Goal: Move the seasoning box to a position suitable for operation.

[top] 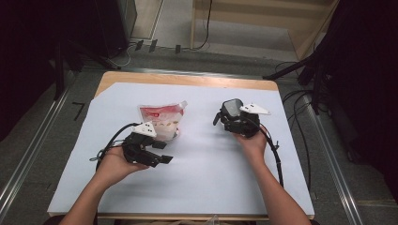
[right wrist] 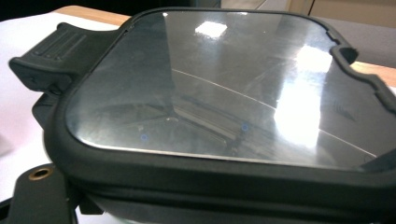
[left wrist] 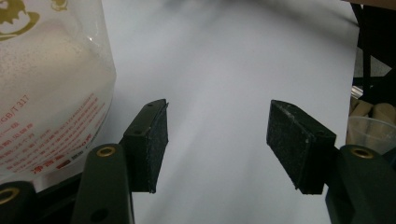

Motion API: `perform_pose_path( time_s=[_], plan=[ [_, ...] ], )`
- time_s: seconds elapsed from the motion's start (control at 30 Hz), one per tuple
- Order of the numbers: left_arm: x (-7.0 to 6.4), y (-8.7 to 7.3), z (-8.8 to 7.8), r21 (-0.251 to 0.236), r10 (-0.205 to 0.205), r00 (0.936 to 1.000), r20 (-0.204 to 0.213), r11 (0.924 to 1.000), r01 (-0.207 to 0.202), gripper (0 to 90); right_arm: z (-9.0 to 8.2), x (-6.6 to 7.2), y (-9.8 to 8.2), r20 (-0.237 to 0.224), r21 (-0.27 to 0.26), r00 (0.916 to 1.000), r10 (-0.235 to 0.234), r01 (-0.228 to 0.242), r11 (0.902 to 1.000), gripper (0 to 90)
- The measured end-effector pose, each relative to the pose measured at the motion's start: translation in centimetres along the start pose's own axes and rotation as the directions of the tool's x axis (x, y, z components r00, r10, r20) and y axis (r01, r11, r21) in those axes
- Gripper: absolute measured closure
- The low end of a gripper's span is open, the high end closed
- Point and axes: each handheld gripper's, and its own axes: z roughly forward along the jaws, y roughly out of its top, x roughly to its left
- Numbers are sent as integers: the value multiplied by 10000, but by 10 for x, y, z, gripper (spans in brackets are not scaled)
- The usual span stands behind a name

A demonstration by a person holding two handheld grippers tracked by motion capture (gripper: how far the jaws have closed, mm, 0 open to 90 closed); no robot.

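Both grippers are black, each topped with a pale grey three-cornered plate and trailing a black cable. The left gripper (left wrist: 217, 140) has brass-coloured rivets and rough, rectangular black pads (left wrist: 299, 140). The forearms are bare, with no sleeves.

A white sheet (top: 206, 168) covers a wooden table (top: 187, 78). A clear plastic cup (left wrist: 371, 133) stands at its edge. Black cables (top: 300, 136) trail over grey floor (top: 42, 140).

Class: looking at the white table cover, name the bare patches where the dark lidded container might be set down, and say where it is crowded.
Bare: the middle strip between the pouch and the lidded container; the near cover between the forearms; the far strip. Crowded: around the left claw, close beside the pouch.
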Motion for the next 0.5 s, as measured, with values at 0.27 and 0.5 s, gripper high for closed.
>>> perform_pose_path(
  time_s=[0.27,0.5],
  plan=[
    [-1,3,2,-58,-108,9999,45,9999,108,395,-15,11,1,-419,324,9987,-293,307,9990,147],
    [0,6,5,-153,-158,9996,224,9998,162,392,-30,25,0,-768,504,9964,-350,389,9980,148]
  ],
)
